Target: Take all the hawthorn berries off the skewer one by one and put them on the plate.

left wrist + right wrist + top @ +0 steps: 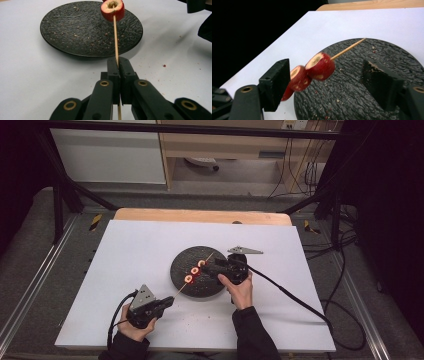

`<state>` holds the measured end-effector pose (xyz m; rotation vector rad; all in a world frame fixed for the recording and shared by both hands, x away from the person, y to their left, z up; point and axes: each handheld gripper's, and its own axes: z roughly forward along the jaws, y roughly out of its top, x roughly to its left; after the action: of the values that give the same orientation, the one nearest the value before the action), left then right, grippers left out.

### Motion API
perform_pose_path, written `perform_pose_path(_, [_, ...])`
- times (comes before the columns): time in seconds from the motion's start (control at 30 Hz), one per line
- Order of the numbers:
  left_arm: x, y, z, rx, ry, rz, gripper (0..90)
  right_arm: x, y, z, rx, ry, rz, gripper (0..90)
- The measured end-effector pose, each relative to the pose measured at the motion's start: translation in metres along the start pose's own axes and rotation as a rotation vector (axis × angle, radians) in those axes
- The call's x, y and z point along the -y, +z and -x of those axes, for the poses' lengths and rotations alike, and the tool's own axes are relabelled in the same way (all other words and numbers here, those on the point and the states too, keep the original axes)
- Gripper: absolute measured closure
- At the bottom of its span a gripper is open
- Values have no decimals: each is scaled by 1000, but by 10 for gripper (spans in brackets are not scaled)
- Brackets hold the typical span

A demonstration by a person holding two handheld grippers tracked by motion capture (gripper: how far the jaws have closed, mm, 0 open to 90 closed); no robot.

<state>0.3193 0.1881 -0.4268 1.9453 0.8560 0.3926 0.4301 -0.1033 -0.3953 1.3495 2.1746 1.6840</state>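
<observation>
A thin wooden skewer (pixel 192 276) carries three red fruit slices (pixel 320 66) and slants above a round black plate (pixel 180 262) on the white table (pixel 130 250). The left tool (pixel 119 65) is clamped tight on the skewer's lower end, near the table's front edge. The right tool (pixel 325 82) stands partly open around the slices, one jaw just beside them, its pads not pressing. Crumbs dot the plate.

1 overhead, 2 close claw views
</observation>
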Motion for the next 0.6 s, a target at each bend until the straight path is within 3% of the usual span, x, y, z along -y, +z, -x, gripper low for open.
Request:
perform_pose_path(0.3, [0,0,2,4,6,3,881,-1,6,5,-11,51,9,370])
perform_pose_path(0.6, [0,1,4,7,11,8,881,0,9,6,-64,98,-6,505])
